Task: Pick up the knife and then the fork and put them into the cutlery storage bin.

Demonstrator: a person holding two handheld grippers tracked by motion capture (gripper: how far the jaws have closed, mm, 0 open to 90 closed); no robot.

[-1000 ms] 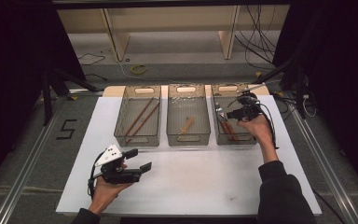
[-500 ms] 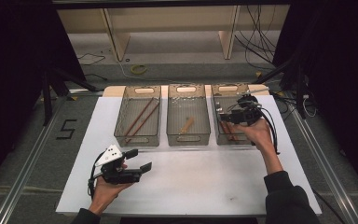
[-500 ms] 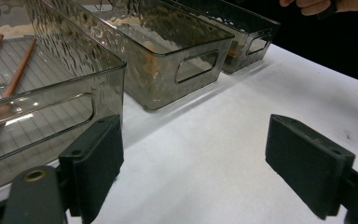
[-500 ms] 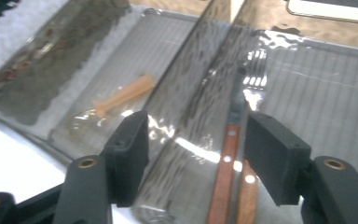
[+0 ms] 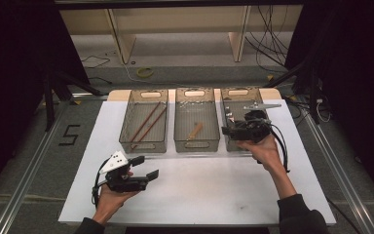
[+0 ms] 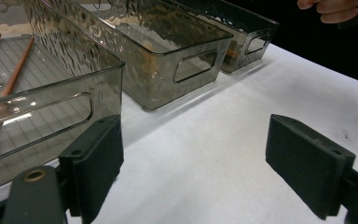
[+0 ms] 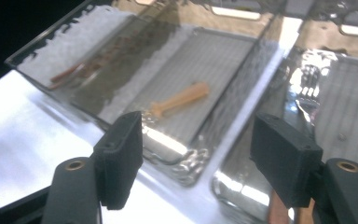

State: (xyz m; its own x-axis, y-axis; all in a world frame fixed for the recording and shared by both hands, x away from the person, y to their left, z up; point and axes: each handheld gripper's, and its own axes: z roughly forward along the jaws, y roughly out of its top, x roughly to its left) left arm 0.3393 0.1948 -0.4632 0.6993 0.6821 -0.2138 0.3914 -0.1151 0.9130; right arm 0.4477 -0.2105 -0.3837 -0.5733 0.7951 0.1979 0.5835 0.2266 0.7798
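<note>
so the right claw (image 5: 231, 127) was hovering over the near end of the right bin (image 5: 233, 97), jaws spread wide with nothing between them. through its own camera you could see a fork (image 7: 307, 88) lying on that bin's floor, and a small wooden piece (image 7: 179, 100) in the middle bin (image 5: 196, 141) next door. the left claw (image 5: 143, 168) sat low over the white tabletop (image 5: 214, 190) in front of the left bin (image 5: 143, 144), the one with the chopsticks (image 5: 146, 122), also gaping and empty. looked to me like the reach-in stage of a pick. next move probably needs the right claw dropped straight down inside the walls and lined up across the fork handle before it squeezes.
</note>
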